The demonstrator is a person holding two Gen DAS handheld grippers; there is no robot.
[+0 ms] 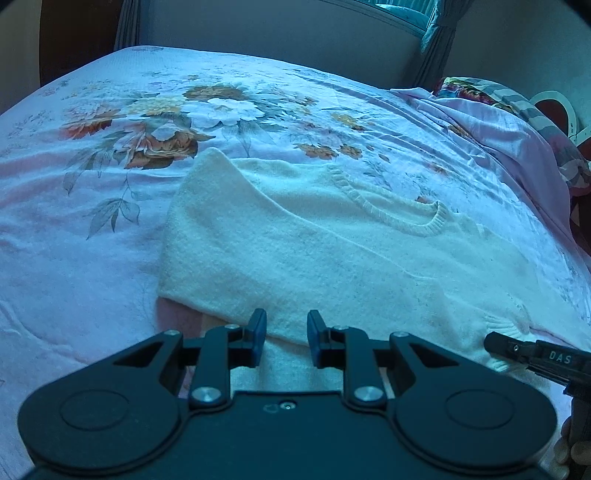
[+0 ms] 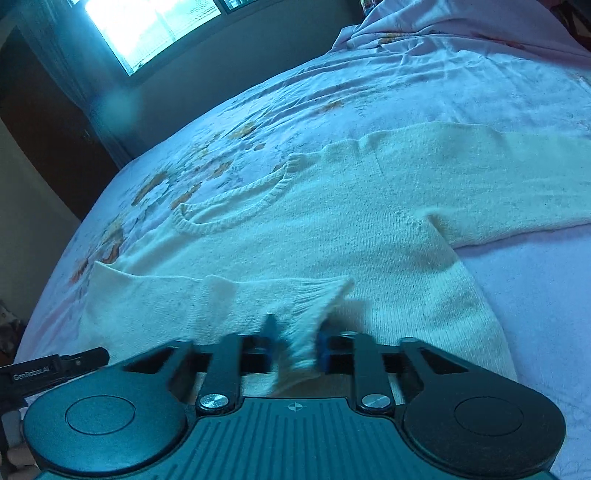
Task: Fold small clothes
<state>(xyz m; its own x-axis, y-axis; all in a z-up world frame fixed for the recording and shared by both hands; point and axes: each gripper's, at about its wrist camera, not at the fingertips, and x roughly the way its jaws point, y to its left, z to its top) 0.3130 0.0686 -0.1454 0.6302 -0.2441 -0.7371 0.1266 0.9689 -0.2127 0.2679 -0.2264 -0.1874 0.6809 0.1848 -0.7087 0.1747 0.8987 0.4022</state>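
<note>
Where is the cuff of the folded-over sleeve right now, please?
In the right wrist view, the cuff sits low at centre, between the right gripper's fingers, over the sweater's body.

I am working over a bed (image 1: 55,229) wearing a pale flowered sheet. A cream sweater (image 1: 332,251) is lying flat on it, a crumpled quilt (image 1: 491,92) sitting at the far corner.

Dim, blue-tinted fisheye views lit by daylight

A window (image 2: 147,29) glares white at the upper left; frame edges bend and darken, and the right claw (image 2: 293,341) is motion-blurred around its fingertips
</note>
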